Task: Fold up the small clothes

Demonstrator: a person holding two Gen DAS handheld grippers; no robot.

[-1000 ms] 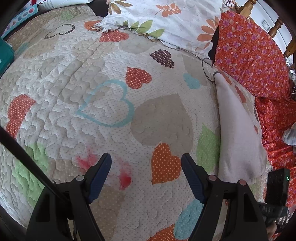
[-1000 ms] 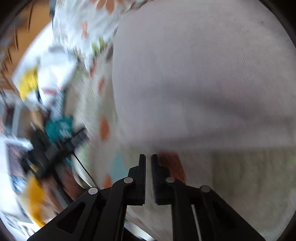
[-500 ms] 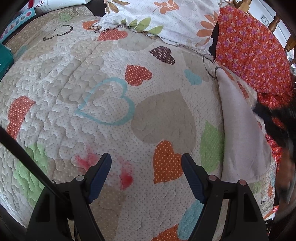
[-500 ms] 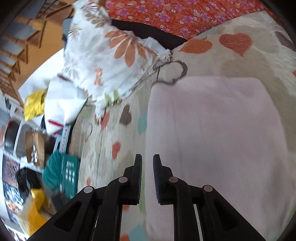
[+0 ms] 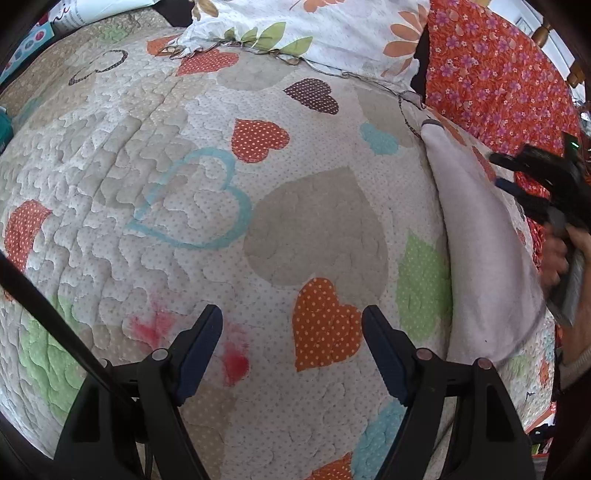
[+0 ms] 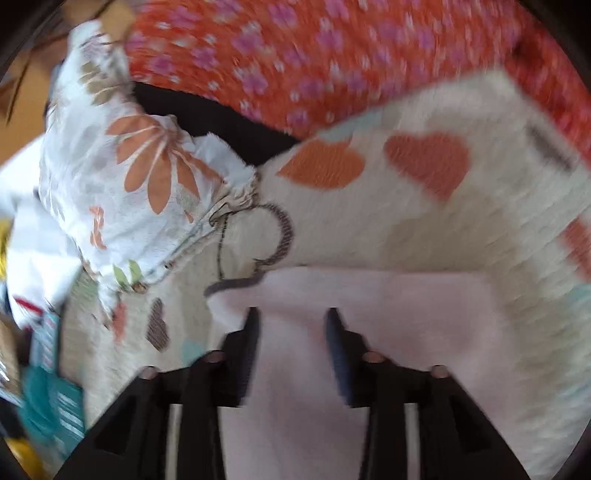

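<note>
A pale pink folded garment (image 5: 484, 258) lies flat on the heart-patterned quilt (image 5: 207, 184) at the right side of the bed. My left gripper (image 5: 291, 336) hovers open over bare quilt, well left of the garment, nothing between its fingers. In the right wrist view the same garment (image 6: 406, 325) fills the lower middle, blurred. My right gripper (image 6: 291, 314) is above it with its jaws opening and nothing between them. The left wrist view shows that right gripper (image 5: 517, 173) held in a hand at the far right edge.
A white pillow with orange flowers (image 5: 332, 26) and an orange floral pillow (image 5: 495, 81) lie at the head of the bed. A teal box (image 6: 51, 402) and clutter sit beyond the bed's left edge.
My right gripper, shut a second ago, lifted away from the pink garment toward the pillows and its jaws spread apart. The left gripper stayed put and open.
</note>
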